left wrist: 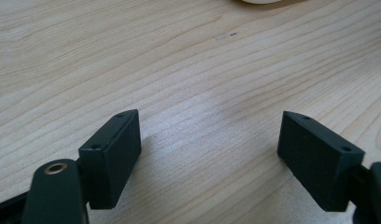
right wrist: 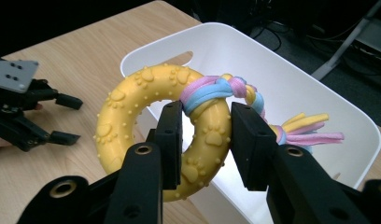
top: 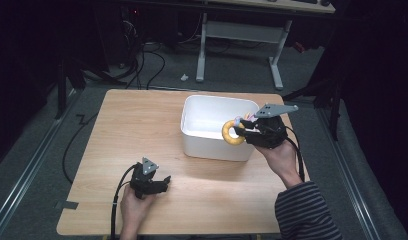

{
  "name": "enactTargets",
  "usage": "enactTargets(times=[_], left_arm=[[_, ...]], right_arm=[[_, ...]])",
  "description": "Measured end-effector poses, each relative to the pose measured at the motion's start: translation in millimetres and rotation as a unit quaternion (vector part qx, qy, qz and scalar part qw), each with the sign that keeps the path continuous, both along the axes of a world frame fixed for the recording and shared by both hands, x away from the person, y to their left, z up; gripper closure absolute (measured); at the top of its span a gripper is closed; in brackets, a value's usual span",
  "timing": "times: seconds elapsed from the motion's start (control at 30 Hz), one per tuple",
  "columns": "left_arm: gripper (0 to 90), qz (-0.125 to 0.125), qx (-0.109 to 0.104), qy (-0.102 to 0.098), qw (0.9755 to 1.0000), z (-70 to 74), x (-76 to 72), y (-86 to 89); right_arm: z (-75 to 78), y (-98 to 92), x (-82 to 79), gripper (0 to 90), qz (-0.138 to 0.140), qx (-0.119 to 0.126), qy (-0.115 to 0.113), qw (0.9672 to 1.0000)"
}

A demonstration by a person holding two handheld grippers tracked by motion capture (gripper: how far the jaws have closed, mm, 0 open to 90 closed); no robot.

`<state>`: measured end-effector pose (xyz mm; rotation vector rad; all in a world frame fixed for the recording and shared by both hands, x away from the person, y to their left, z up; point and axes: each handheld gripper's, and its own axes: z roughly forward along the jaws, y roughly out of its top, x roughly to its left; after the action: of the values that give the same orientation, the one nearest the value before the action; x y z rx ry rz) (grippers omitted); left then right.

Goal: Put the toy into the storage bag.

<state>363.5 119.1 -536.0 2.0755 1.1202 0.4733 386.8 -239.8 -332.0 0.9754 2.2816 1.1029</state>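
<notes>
nearest the lower edge of the high view we see the person's striped sleeve [top: 308,212] at lower right and the left hand [top: 134,207] at lower centre-left. that hand rests the left gripper [top: 164,182] low on the wooden table [top: 117,125]; in the left gripper view its jaws stand wide apart with nothing but bare wood grain between them, so we call it spread and idle.

moving up toward the middle of the high view, the right gripper [top: 242,131] is lifted over the near right corner of the white bin [top: 212,150]. it is clamped on the yellow ring toy [top: 233,133]. in the right gripper view the two jaws pinch the ring's band from inside and outside, just below where the pink, blue and yellow rope [right wrist: 226,89] is knotted around the yellow ring toy [right wrist: 132,116]; the rope's loose tails hang toward the right of that frame, over the bin's hollow. the toy looks carried in the air, touching only the jaws, tilted on edge.

farther up, beyond the table, we see a grey floor and the legs of a desk frame [top: 239,37].

we judge the work well advanced: the toy is picked up and brought to the bin's rim. what is left is to carry it fully over the opening, lower it, and let go.
</notes>
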Motion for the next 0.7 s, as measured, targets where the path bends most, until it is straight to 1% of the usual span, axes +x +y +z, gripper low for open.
enactTargets(times=[0.07,0.1,0.2,0.23,0.3,0.33,0.37,0.43,0.5,0.57,0.6,0.7], left_arm=[[22.1,0.000,-0.002,0.001,1.0000,0.0,0.4,0.2],[21.5,-0.001,0.002,0.001,1.0000,0.0,0.1,-0.4],[20.4,-0.008,0.002,0.001,1.0000,-0.1,-1.6,0.3],[21.1,-0.006,-0.004,0.002,1.0000,-0.1,-1.3,1.1],[21.3,-0.002,-0.011,0.006,0.9999,0.2,-0.2,3.3],[21.2,-0.002,-0.011,0.006,0.9999,0.2,-0.4,3.4],[21.2,-0.001,-0.007,0.002,1.0000,0.0,-0.8,2.5],[21.0,-0.004,0.001,0.000,1.0000,-0.2,-0.6,0.7],[20.8,-0.002,0.002,0.000,1.0000,-0.1,-0.7,0.2],[20.8,0.000,0.003,0.001,1.0000,0.0,-0.3,-0.2],[20.8,0.001,0.003,0.000,1.0000,-0.1,-0.4,-0.4],[20.8,0.002,0.003,-0.001,1.0000,-0.2,-0.4,-0.7]], right_arm=[[-3.8,-1.1,5.6,66.2,-0.001,-0.010,0.003,0.9999],[-5.3,-2.2,10.0,66.2,-0.002,-0.010,0.007,0.9999],[-8.1,-6.2,23.4,66.2,-0.009,-0.003,0.020,0.9998],[-8.2,-6.8,26.0,66.2,-0.010,-0.003,0.021,0.9997],[-7.9,-7.3,29.5,66.2,-0.014,-0.006,0.016,0.9998],[-8.8,-7.5,31.1,66.2,-0.017,-0.005,0.020,0.9996],[-9.5,-7.0,33.0,66.2,-0.016,-0.007,0.022,0.9996],[-9.2,-4.8,36.6,66.2,-0.024,-0.021,0.021,0.9993],[-11.6,-3.4,39.4,66.1,-0.031,-0.022,0.027,0.9989],[-15.1,-1.2,40.8,66.1,-0.039,-0.043,0.023,0.9980],[-18.4,-0.5,42.4,66.1,-0.044,-0.049,0.025,0.9975],[-27.8,0.9,48.4,66.1,-0.058,-0.055,0.041,0.9960]])
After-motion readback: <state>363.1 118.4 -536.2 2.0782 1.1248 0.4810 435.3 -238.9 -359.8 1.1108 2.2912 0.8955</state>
